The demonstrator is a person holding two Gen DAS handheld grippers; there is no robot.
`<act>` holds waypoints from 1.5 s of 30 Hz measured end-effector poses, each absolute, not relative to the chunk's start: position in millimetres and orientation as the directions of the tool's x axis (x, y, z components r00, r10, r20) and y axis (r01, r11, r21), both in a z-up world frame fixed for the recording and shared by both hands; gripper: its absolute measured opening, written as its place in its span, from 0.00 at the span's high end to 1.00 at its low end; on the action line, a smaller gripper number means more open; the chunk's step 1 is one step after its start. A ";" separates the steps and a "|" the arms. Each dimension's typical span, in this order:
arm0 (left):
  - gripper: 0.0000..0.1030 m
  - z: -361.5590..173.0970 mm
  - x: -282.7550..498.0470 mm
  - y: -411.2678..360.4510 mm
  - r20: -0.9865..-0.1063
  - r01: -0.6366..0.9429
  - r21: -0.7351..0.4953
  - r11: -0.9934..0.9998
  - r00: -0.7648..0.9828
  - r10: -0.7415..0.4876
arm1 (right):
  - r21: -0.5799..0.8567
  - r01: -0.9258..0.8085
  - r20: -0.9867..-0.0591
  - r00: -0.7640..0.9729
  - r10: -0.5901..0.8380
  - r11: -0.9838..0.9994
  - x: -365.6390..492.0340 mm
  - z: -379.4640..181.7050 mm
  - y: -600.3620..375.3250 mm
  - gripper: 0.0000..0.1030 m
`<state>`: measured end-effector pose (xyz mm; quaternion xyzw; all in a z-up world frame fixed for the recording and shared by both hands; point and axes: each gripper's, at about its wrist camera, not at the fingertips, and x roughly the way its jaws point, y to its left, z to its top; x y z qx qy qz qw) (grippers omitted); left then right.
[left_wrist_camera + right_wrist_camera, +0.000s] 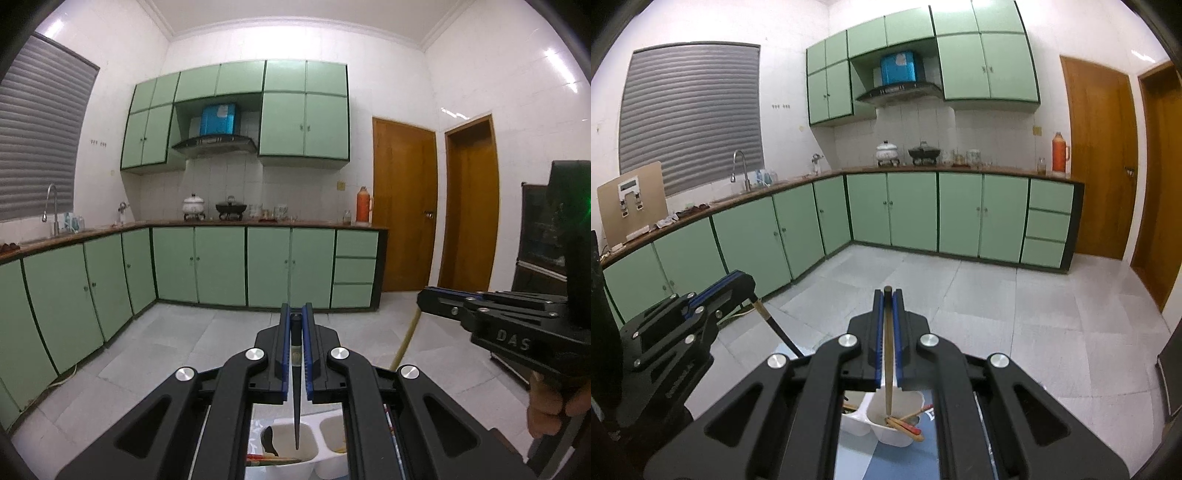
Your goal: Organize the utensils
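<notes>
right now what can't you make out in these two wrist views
- White utensil holder, left wrist view: the left tongs and their black arms cover most of it, the bottom edge cuts the rest.
- Dark chopstick, left wrist view: its top sits between the pads.
- Wooden chopstick in the right tongs, right wrist view: its tip is lost among the utensils in the holder.
- Countertop jars: too small to identify.

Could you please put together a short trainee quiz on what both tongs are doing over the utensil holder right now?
1. True or false: the left tongs are open and empty.
2. What do the right tongs grip? A) tan wooden chopstick B) spoon C) nothing
3. Which colour is the divided plastic utensil holder below?

Key: 1 false, they grip a dark pointed chopstick; 2 A; 3 white.
</notes>
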<state>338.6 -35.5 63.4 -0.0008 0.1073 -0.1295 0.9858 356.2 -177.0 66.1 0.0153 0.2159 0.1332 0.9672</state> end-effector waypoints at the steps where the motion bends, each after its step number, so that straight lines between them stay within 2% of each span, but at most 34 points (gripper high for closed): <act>1: 0.94 56.3 343.4 -35.0 -0.225 0.260 -0.037 0.965 0.939 -0.261 | 0.093 -0.252 -0.424 0.866 0.267 0.963 360.2 60.4 -176.2 0.96; 7: 0.93 24.3 369.2 -29.3 -0.317 0.265 -0.071 0.962 0.908 -0.273 | 0.127 -0.250 -0.473 0.835 0.280 0.960 368.0 29.8 -177.3 0.92; 12: 0.84 24.1 367.2 -23.8 -0.326 0.254 -0.076 0.964 0.908 -0.265 | 0.137 -0.227 -0.459 0.848 0.265 0.964 358.4 29.7 -182.6 0.86; 20: 0.44 37.7 337.9 -13.0 -0.309 0.235 -0.090 0.968 0.917 -0.251 | 0.156 -0.173 -0.406 0.887 0.223 0.973 316.4 37.3 -204.3 0.52; 25: 0.23 39.6 304.6 -5.2 -0.308 0.222 -0.090 0.971 0.921 -0.239 | 0.176 -0.132 -0.400 0.896 0.193 0.976 281.6 27.5 -215.3 0.17; 26: 0.20 39.3 300.7 -3.8 -0.309 0.220 -0.089 0.971 0.921 -0.238 | 0.177 -0.125 -0.401 0.897 0.188 0.976 275.7 25.0 -216.5 0.14; 31: 0.10 29.2 272.2 -0.2 -0.342 0.203 -0.063 0.977 0.915 -0.212 | 0.164 -0.139 -0.435 0.879 0.198 0.977 244.4 10.1 -213.8 0.05; 34: 0.06 23.3 254.3 0.1 -0.354 0.195 -0.071 0.978 0.912 -0.207 | 0.152 -0.142 -0.448 0.872 0.196 0.978 229.0 5.3 -208.1 0.05; 45: 0.06 12.4 207.1 -4.9 -0.416 0.184 -0.042 0.982 0.890 -0.184 | 0.122 -0.174 -0.458 0.864 0.211 0.977 180.3 3.8 -184.7 0.05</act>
